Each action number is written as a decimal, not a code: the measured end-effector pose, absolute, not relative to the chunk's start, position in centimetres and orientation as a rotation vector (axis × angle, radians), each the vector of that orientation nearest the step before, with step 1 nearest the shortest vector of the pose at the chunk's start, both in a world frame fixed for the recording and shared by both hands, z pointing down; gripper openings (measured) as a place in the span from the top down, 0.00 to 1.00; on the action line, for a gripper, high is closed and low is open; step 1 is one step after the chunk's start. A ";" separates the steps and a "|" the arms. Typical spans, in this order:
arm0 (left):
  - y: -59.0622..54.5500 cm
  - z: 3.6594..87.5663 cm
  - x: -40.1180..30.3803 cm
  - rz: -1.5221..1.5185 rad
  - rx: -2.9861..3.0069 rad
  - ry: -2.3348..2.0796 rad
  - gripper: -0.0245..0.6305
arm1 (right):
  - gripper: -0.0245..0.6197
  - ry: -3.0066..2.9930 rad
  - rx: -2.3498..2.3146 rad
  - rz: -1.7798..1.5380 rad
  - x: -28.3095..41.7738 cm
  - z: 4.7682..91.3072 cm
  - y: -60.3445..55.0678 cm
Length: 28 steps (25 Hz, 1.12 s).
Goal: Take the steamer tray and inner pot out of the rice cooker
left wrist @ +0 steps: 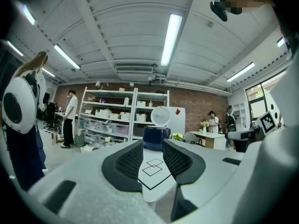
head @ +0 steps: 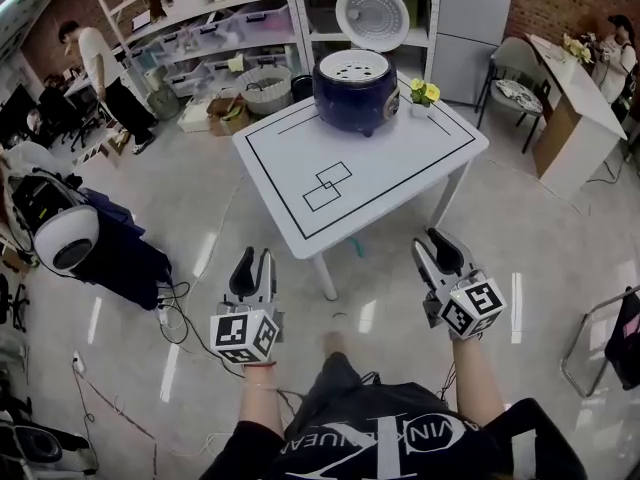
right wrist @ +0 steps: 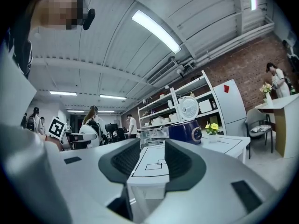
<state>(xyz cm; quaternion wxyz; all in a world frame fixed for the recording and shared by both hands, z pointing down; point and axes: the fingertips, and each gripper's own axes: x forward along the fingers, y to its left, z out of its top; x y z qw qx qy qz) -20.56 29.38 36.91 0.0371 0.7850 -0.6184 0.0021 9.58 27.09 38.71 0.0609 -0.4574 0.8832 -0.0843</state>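
Rice cooker (head: pixel 355 90) stood upright on the far part of the white table (head: pixel 400 163), just beside a small pot of yellow flowers (head: pixel 424 92) and well apart from both grippers. Its lid (head: pixel 372 15) was swung up at the back, with the inner face turned toward the person. Its mouth faced straight up, and the white holed steamer tray (head: pixel 352 66) lay flat in it. The left gripper (head: pixel 254 260) hung level off the table's near corner, jaws partly apart, with nothing between them and touching nothing. The right gripper (head: pixel 432 240) was level too, on the other side of that corner, its jaws spread wider and also empty. Both pointed toward the table and the cooker
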 end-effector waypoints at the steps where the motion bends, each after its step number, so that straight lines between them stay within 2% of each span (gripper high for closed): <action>1: 28.3 36.9 -21.1 0.006 2.408 -1.893 0.81 | 0.73 2.667 -1.397 -0.262 9.3 38.8 26.1; 18: 10.6 38.1 -25.7 0.041 2.527 -1.690 0.81 | 0.73 2.543 -1.596 -0.322 4.1 40.5 12.3; 28: 6.3 39.0 -23.4 0.032 2.552 -1.583 0.81 | 0.73 2.543 -1.653 -0.326 4.4 40.7 8.8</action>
